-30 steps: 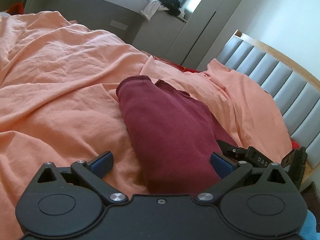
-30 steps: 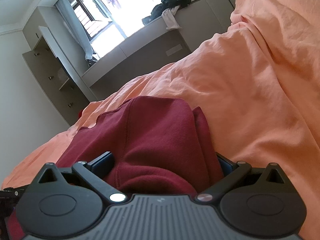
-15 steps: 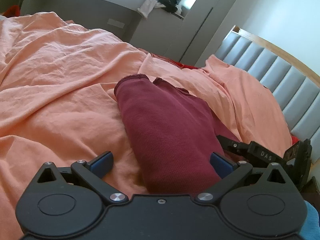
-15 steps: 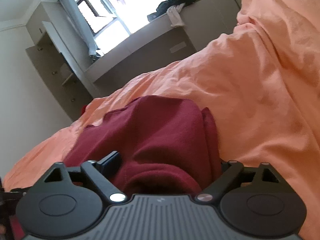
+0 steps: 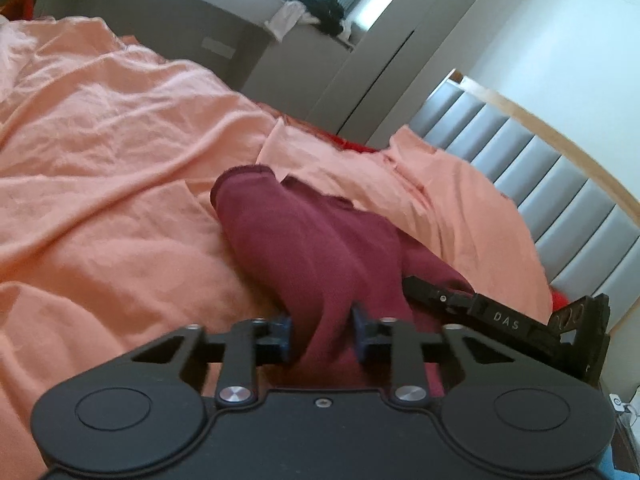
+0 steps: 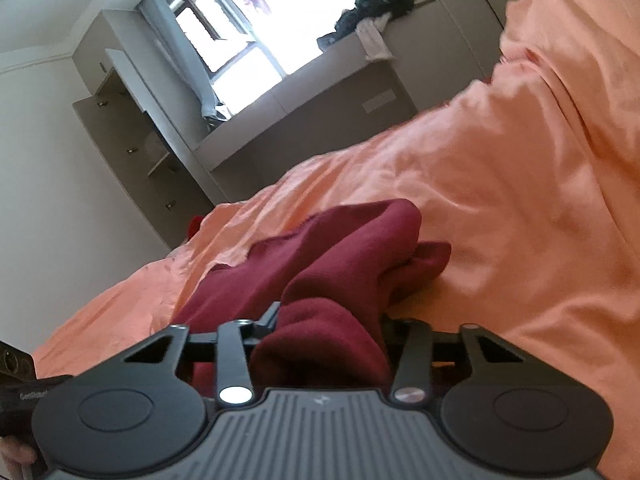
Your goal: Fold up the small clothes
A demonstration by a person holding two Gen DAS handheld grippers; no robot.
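1. The step in hand looks like a two-point pinch on the near edge of the maroon garment [image 5: 316,248], ready to carry that edge over toward the far hem. Judged from here, it goes best if both grippers rise together and travel level, so the fold line stays straight.
2. Keep the lift low; the cloth is soft and thick, and a high pull would likely drag the far half along the peach bedsheet [image 5: 112,152] instead of folding it.
3. The left gripper [image 5: 320,334] has its blue pads [image 5: 280,334] drawn in on a bunched ridge of the maroon cloth, jaws closed on the fabric.
4. The right gripper [image 6: 326,332] likewise clamps a thick wad of the garment [image 6: 344,256], which bulges up between its fingers.
5. The garment lies on the bedsheet [image 6: 500,200], stretching away from both jaws; in the left view its far hem points toward the grey cabinet [image 5: 256,52], with the padded headboard [image 5: 560,184] off to the right.
6. The right tool's body shows at the garment's right edge in the left view.
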